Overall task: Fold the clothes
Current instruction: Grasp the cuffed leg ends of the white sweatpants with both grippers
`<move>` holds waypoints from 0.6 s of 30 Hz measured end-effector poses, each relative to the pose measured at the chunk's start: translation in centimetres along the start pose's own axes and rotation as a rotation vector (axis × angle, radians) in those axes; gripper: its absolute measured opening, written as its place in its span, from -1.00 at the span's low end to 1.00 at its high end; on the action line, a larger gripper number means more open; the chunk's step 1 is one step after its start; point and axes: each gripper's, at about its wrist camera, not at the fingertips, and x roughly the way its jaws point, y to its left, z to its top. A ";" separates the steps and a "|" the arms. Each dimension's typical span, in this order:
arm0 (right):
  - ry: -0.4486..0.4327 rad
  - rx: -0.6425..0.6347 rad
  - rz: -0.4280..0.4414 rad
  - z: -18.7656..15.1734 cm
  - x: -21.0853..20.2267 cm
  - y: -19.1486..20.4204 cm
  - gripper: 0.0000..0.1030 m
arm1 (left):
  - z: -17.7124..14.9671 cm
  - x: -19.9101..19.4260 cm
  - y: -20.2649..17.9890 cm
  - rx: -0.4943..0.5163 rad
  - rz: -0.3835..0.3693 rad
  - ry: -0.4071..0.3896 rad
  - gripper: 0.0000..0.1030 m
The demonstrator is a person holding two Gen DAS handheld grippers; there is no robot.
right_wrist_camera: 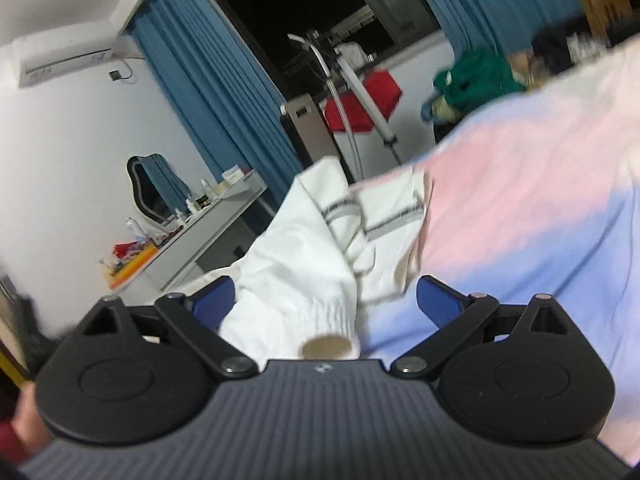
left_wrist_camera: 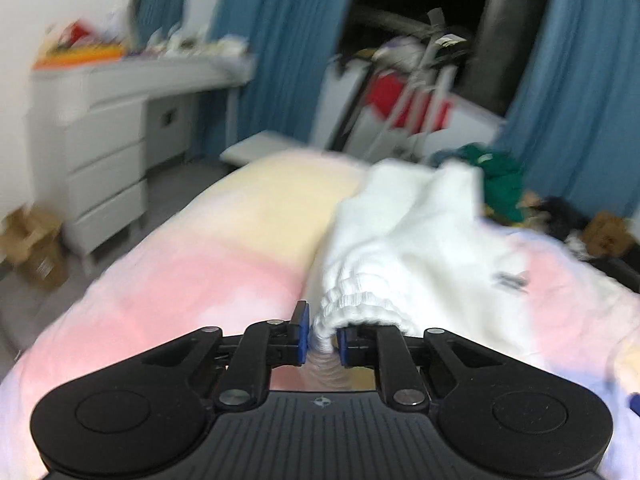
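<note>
A white garment [left_wrist_camera: 400,232] lies bunched on the bed's pink, yellow and pale blue cover [left_wrist_camera: 180,280]. My left gripper [left_wrist_camera: 323,330] is shut on the garment's gathered elastic edge [left_wrist_camera: 352,308], which is pinched between the blue pads. In the right wrist view the same white garment [right_wrist_camera: 304,256] shows a ribbed cuff and grey stripes [right_wrist_camera: 392,220]. My right gripper [right_wrist_camera: 324,300] stands open and wide, with the ribbed cuff lying between its fingers and the pads not pressing on it. Both views are blurred.
A white dresser [left_wrist_camera: 104,152] with clutter on top stands left of the bed, with a cardboard box [left_wrist_camera: 36,248] on the floor. A green clothes pile [left_wrist_camera: 500,172] sits at the bed's far right. Blue curtains [right_wrist_camera: 208,92], a rack and a red box [left_wrist_camera: 400,104] stand behind.
</note>
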 end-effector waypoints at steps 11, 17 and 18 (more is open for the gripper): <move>0.178 0.130 0.062 -1.1 6.9 -1.5 0.41 | -0.9 -3.5 2.6 -0.041 -0.050 0.045 -0.49; 0.240 0.171 0.093 -1.6 12.9 -2.4 0.43 | 0.3 -4.1 2.3 -0.143 -0.081 -0.047 0.21; 0.251 0.177 0.117 -1.8 13.8 -2.5 0.44 | 0.5 -4.1 2.3 -0.169 -0.093 -0.063 0.21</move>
